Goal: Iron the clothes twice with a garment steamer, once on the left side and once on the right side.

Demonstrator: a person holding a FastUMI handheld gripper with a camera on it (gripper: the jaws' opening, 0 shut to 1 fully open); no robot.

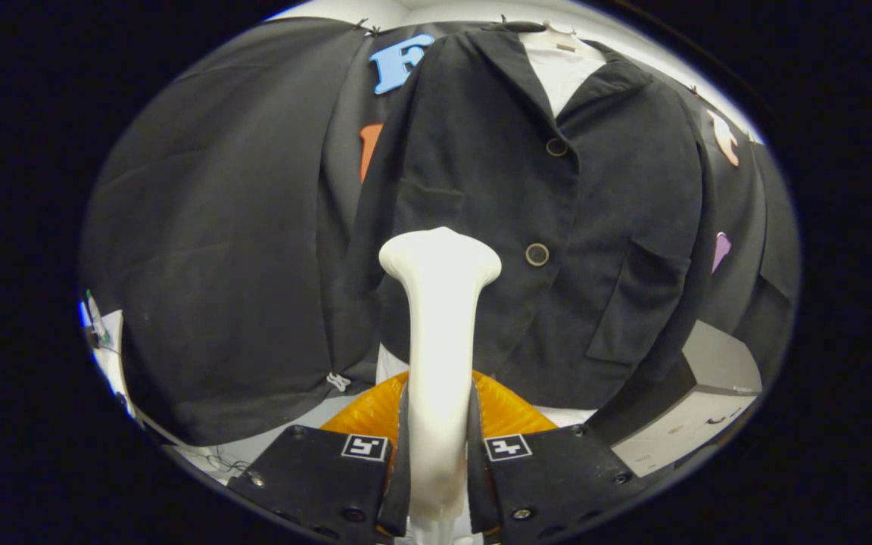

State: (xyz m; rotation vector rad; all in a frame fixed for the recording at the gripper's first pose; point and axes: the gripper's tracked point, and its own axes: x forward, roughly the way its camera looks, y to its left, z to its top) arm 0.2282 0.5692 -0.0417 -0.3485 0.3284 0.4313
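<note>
The tool [440,462] has its two fingers squeezed tight on the neck of a white plastic garment steamer [440,333], one finger on each side, so it can't slip. It holds the steamer w/ the wide flat head at the far end, pointing at the clothes. That way the steam side faces the cloth.

The black button-up jacket [527,227] hangs up high on a hanger, in front of the booth wall, over a white shirt [561,72]. Hanging lets it fall flat & straight, so it's easy to run the steamer along it. The steamer head sits low on the jacket front, just to the side of the lower round button [537,254]. I can't tell if the head touches the cloth or is just near it.

Under the steamer, right past the fingers, there's an orange ribbed round thing [512,412] on the white surface [262,443]; prob. the steamer's base, but I can't be sure. A grey box [697,401] sits off by the jacket's hem.

I think this is one pass, w/ the other side yet to do, but can't say which.
</note>
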